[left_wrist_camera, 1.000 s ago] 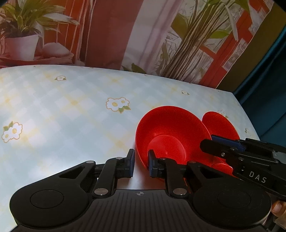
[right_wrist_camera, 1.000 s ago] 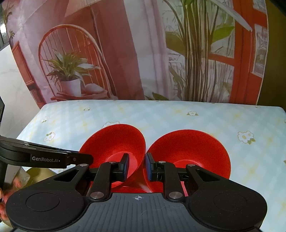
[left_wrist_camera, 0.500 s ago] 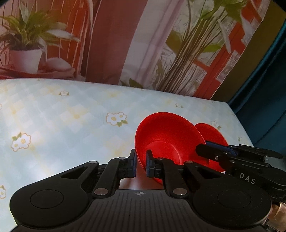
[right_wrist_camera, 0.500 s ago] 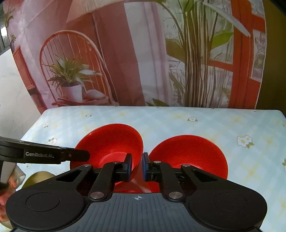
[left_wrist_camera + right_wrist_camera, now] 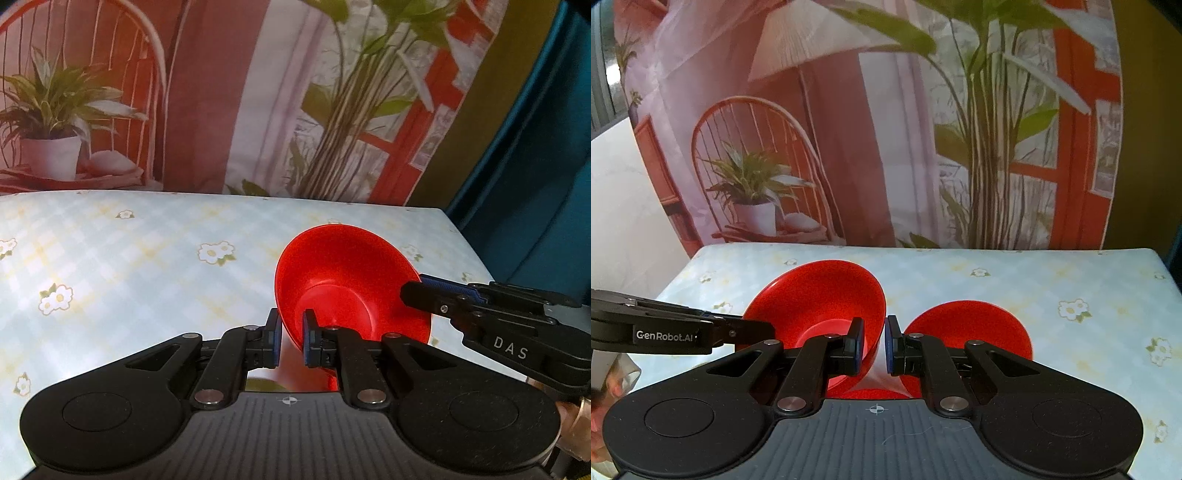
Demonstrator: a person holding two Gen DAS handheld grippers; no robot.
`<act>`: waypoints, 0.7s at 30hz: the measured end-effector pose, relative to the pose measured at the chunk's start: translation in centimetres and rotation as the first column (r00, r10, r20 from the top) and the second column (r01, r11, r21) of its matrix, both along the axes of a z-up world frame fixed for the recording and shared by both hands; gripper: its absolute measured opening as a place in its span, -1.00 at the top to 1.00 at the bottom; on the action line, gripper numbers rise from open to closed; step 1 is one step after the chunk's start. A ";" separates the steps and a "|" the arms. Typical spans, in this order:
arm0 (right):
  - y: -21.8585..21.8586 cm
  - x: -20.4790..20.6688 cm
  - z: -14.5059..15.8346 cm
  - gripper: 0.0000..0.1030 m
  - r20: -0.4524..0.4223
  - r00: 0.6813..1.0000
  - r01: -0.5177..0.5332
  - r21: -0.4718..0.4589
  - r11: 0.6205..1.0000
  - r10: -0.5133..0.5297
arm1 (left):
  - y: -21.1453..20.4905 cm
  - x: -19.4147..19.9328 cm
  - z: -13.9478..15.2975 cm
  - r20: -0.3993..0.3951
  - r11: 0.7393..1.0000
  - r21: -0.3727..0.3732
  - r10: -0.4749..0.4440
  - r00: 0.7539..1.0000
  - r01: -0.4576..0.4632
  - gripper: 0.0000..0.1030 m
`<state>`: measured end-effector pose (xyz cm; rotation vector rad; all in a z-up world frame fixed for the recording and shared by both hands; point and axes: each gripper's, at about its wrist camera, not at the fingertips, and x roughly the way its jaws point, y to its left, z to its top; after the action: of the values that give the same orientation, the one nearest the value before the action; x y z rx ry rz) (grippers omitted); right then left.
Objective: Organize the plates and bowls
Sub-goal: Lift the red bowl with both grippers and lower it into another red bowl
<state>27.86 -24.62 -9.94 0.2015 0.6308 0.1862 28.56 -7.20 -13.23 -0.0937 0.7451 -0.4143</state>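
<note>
- The left claw (image 5: 290, 341) was clamped on the near rim of a red bowl (image 5: 343, 291), which hung tilted above the right half of the surface (image 5: 129, 266).
- The right claw (image 5: 873, 345) was closed too, pinching the near rim of a second red bowl (image 5: 964, 332) towards the front edge.
- Both bowls looked like thin, light, stiff plastic, glossy and probably slippery; I judged the rim the only sensible hold.
- Only the right wrist view showed both bowls side by side; the left one showed a single bowl, with the right claw's tip crossing its right rim.
</note>
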 end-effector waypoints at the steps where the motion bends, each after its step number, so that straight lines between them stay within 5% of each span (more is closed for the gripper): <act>1: -0.1 -0.4 0.1 0.79 0.001 1.000 0.001 0.000 1.000 -0.001 | -0.1 -0.3 0.0 0.001 1.000 0.001 -0.005 1.000 0.005 0.76; 21: -2.8 -6.2 -2.3 0.79 -0.050 0.998 0.038 0.033 0.999 -0.037 | -2.8 -3.7 -2.2 -0.048 0.995 0.052 -0.078 0.996 0.081 0.75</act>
<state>21.66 -27.41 -12.28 0.2513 0.6731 0.1563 24.82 -10.00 -15.44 -0.0228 0.8070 -0.4689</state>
